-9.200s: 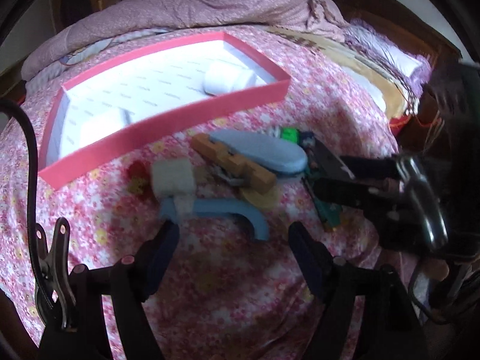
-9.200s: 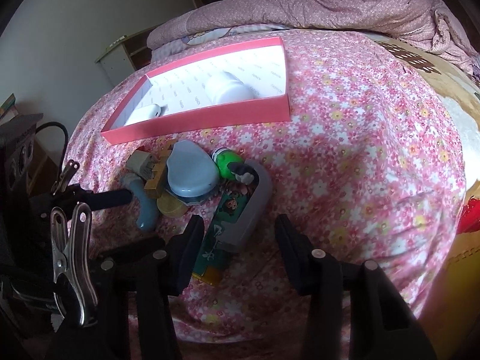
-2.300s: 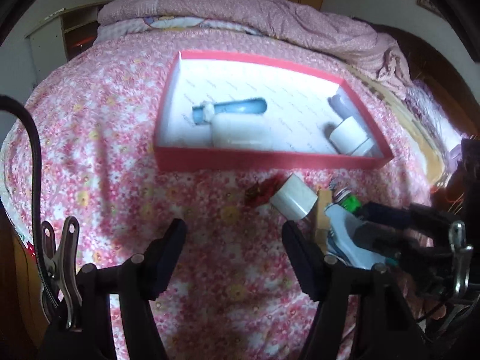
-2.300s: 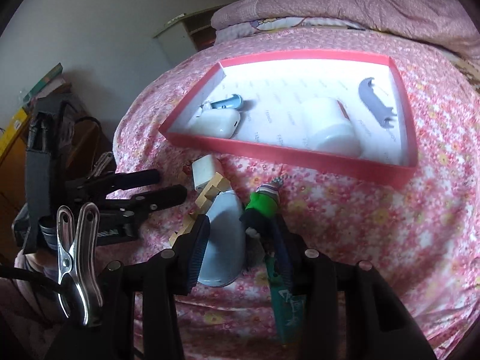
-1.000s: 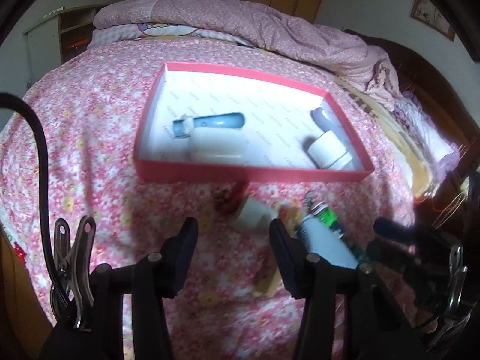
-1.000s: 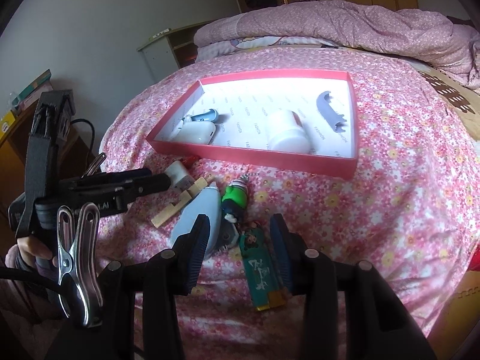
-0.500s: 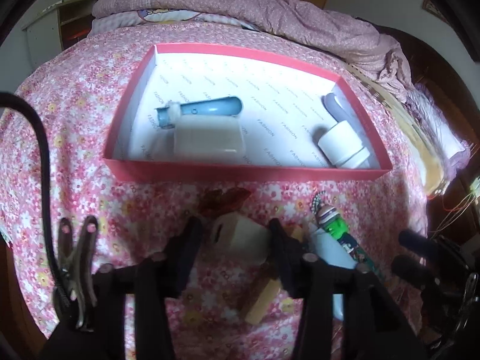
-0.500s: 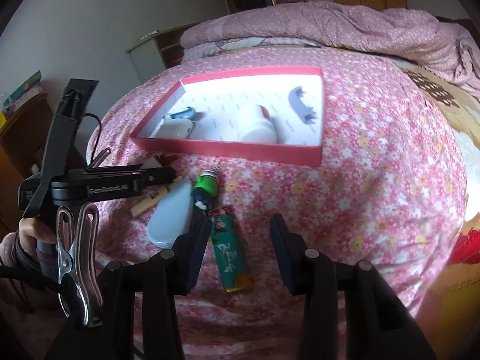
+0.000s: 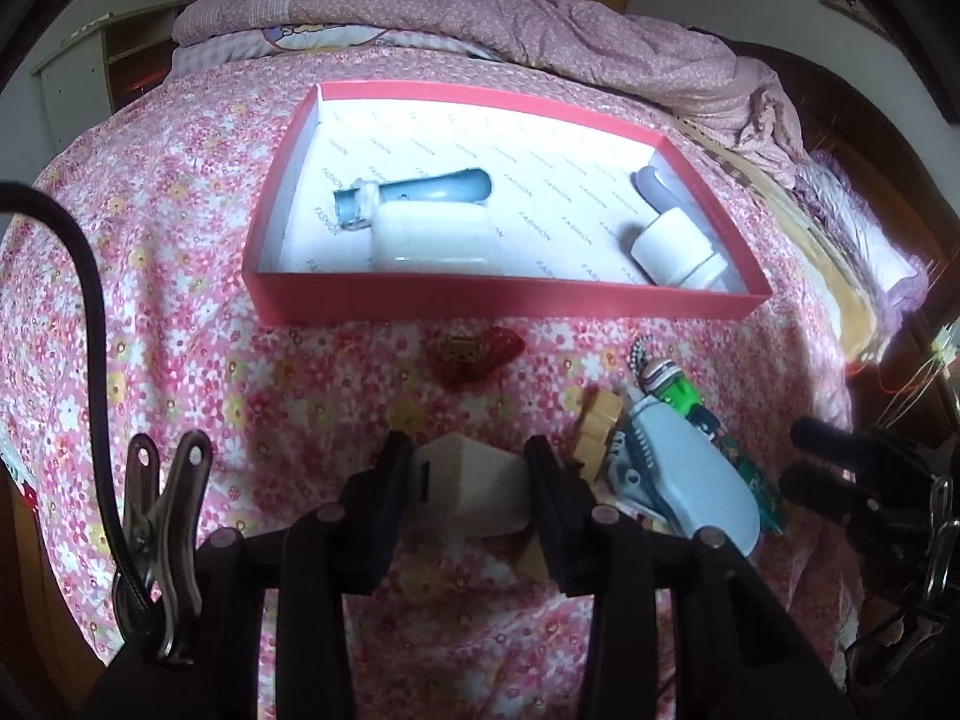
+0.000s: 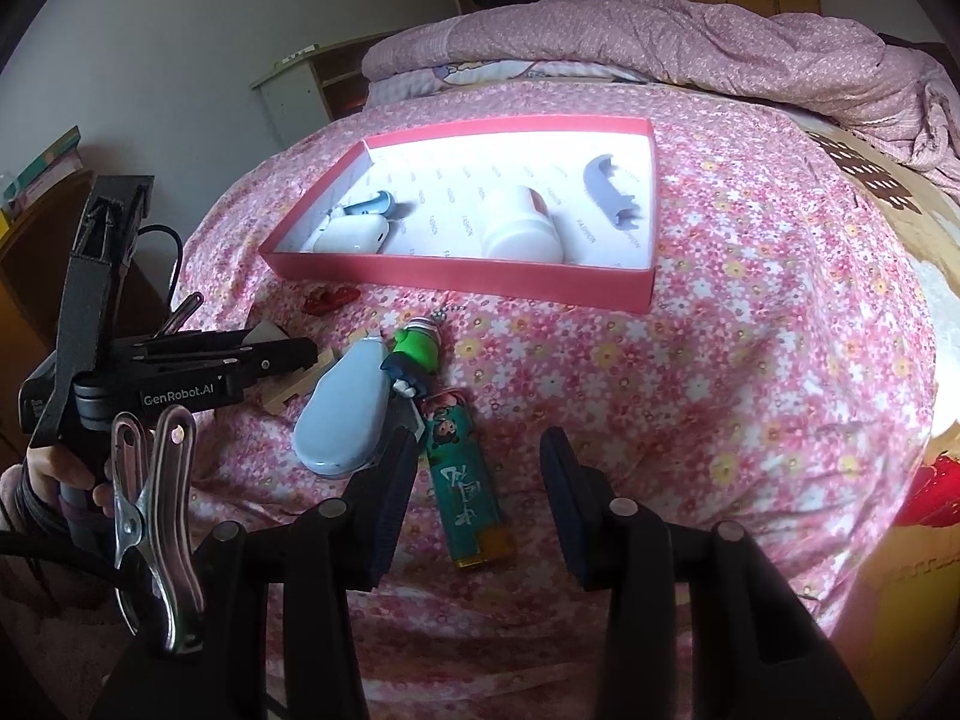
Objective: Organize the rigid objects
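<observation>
My left gripper (image 9: 468, 474) is shut on a white charger block (image 9: 471, 495), low over the flowered bedspread in front of the red box (image 9: 480, 303). The same gripper (image 10: 282, 351) shows in the right wrist view. The box holds a white case (image 9: 435, 237), a blue tube (image 9: 420, 195), a white bottle (image 9: 675, 249) and a grey piece (image 9: 654, 192). On the spread lie a red clip (image 9: 477, 354), a wooden piece (image 9: 597, 426), a light-blue case (image 10: 345, 414), a green figure keychain (image 10: 420, 348) and a green lighter (image 10: 465, 492). My right gripper (image 10: 474, 492) is open above the lighter.
A crumpled pink quilt (image 10: 690, 36) lies at the far end of the bed. A cabinet (image 10: 300, 90) stands by the wall on the left. The bed edge drops off at the right near a wooden headboard (image 9: 870, 138).
My left gripper has closed in on the white charger block and now holds it. My right gripper has drawn back from the pile and stays open.
</observation>
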A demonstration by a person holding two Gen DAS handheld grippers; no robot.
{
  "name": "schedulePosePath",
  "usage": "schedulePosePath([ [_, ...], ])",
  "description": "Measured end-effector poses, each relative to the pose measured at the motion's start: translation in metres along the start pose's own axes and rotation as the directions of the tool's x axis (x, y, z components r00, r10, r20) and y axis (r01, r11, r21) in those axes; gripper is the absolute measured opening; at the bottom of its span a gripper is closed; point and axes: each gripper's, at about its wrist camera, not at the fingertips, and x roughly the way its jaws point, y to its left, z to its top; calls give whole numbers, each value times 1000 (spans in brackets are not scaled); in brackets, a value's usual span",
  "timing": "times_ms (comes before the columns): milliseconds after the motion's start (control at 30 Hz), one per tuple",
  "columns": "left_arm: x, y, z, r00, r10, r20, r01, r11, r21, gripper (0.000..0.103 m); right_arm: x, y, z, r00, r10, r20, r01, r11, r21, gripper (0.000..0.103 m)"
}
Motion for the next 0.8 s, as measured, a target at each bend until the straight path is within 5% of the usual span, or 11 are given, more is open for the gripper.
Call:
schedulePosePath([
  [267, -3, 1, 0, 1000, -9, 9, 9, 1000, 3, 39, 17, 13, 24, 999, 37, -40, -36, 999, 33, 44],
  [433, -5, 1, -2, 1000, -28, 13, 28, 1000, 6, 39, 36, 19, 37, 998, -18, -64, 22, 998, 55, 38],
  [800, -7, 2, -8, 999, -38, 14, 38, 999, 17, 39, 60, 23, 49, 993, 59, -103, -47, 993, 110, 32],
])
